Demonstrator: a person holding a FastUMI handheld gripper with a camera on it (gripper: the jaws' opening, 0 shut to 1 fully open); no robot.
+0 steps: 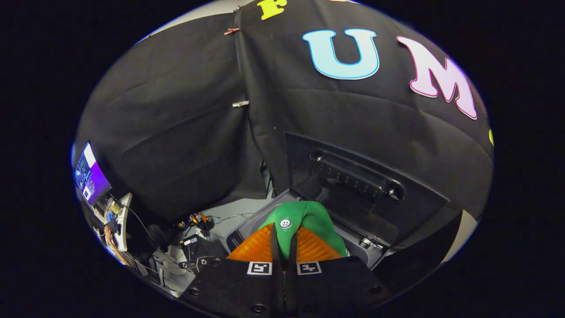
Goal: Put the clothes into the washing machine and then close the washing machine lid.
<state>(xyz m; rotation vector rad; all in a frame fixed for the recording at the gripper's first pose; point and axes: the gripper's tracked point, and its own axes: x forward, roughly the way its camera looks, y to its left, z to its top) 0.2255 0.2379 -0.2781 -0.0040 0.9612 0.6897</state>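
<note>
The gripper is closed on a green cloth, both fingers pressing it between them. The cloth with its white button hangs just ahead of the fingertips, above the washer. Beyond it the dark lid stands open and upright.

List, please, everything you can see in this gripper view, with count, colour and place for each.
green garment: one, green with a white button, pinched between the fingers, hanging over the washing machine's opening.
washing machine: one, grey body, just ahead of the fingers.
washing machine lid: one, dark, raised upright beyond the garment, against the booth wall.
monitor: one, lit screen, far off to the left side.
cables: several, dark, on the grey floor left of the machine.
gripper: one, fingers closed on the garment.
</note>
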